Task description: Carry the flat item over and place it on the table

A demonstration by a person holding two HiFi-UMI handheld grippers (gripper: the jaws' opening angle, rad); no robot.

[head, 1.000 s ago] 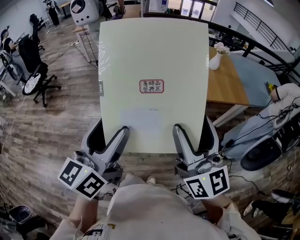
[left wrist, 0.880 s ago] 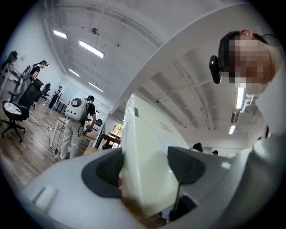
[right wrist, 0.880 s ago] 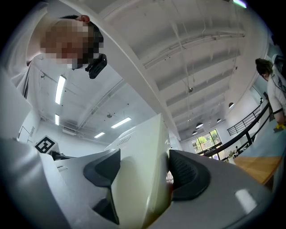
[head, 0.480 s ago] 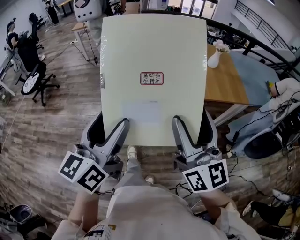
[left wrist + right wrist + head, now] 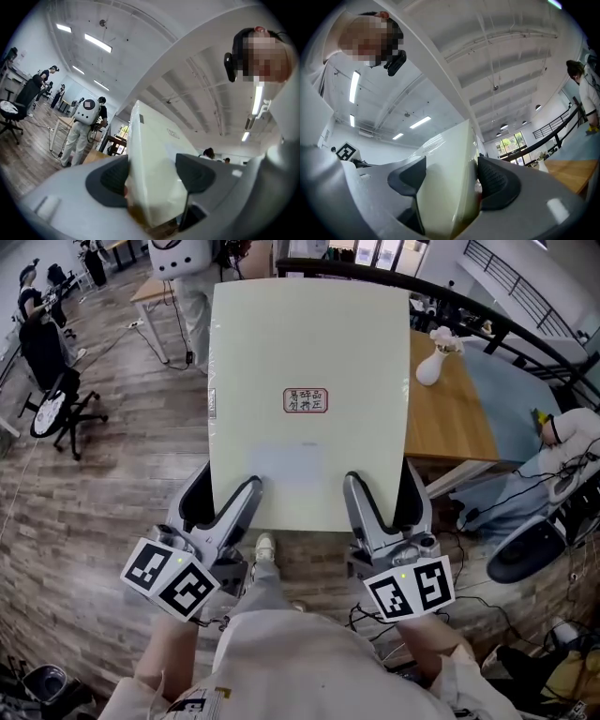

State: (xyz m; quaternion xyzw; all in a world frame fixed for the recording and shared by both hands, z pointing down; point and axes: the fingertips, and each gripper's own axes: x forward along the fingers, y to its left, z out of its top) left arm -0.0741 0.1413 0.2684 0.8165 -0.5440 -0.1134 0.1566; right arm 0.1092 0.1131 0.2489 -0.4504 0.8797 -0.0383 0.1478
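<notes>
A large pale cream flat panel (image 5: 309,352) with a small red-framed label (image 5: 306,400) is held out level in front of me, above the wooden floor. My left gripper (image 5: 217,499) is shut on its near edge at the left, and my right gripper (image 5: 382,495) is shut on the near edge at the right. In the left gripper view the panel (image 5: 154,173) sits edge-on between the dark pads. The right gripper view shows the panel (image 5: 447,187) wedged between both pads too. A wooden table (image 5: 452,409) with a white vase (image 5: 433,360) stands to the panel's right.
A black railing (image 5: 487,324) runs behind the table. Office chairs (image 5: 47,399) stand at the far left, and a person in white with a round backpack (image 5: 183,268) stands at the back. A grey seat with cables (image 5: 525,540) lies to the right.
The panel and both grippers kept their hold while I walked forward. The table and vase have drawn slightly nearer, and the chairs have slid left.
</notes>
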